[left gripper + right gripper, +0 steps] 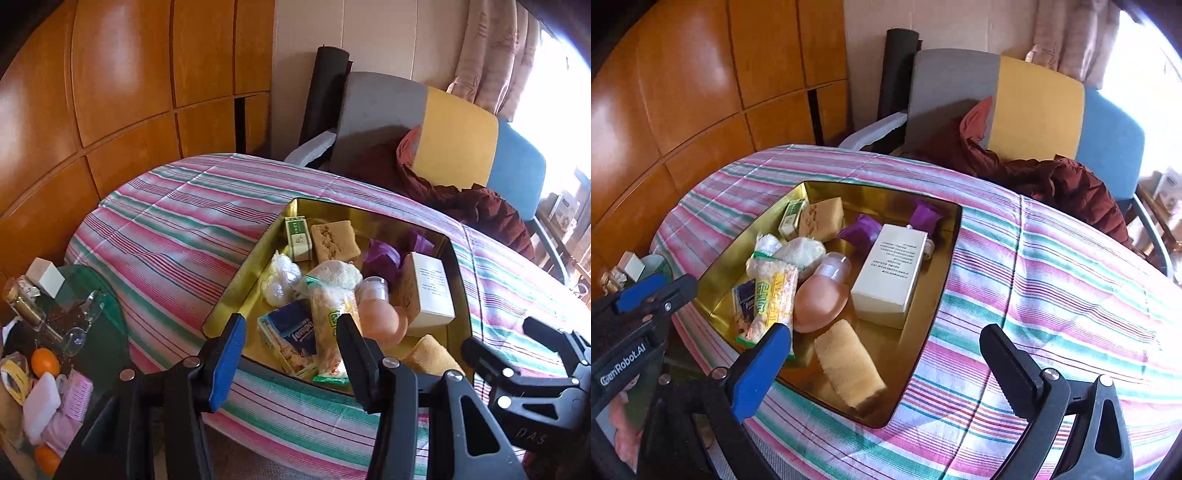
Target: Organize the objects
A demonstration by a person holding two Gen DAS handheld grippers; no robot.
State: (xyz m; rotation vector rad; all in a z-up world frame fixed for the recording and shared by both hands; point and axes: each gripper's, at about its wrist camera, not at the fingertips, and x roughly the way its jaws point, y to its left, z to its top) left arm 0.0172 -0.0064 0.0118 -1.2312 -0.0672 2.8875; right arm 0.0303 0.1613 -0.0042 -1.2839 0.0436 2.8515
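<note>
A gold box [240, 269] [931, 295] lies open on the striped cloth. It holds a white carton [430, 291] [890, 275], a peach bottle [376, 314] [820, 299], a snack bag [328, 332] [774, 299], a blue tissue pack [291, 332], yellow sponges [847, 363] [432, 356], a green packet [298, 238] and purple wrappers [862, 230]. My left gripper [291, 338] is open and empty over the box's near edge. My right gripper [886, 358] is open and empty over the box's near right corner; it also shows in the left wrist view [509, 339].
The striped cloth [166, 229] covers the table. A glass side table [88, 295] at the left carries bottles, oranges [45, 362] and pink packs. A grey, yellow and blue chair [1034, 107] with a maroon jacket [1063, 184] stands behind. Wooden panels fill the left.
</note>
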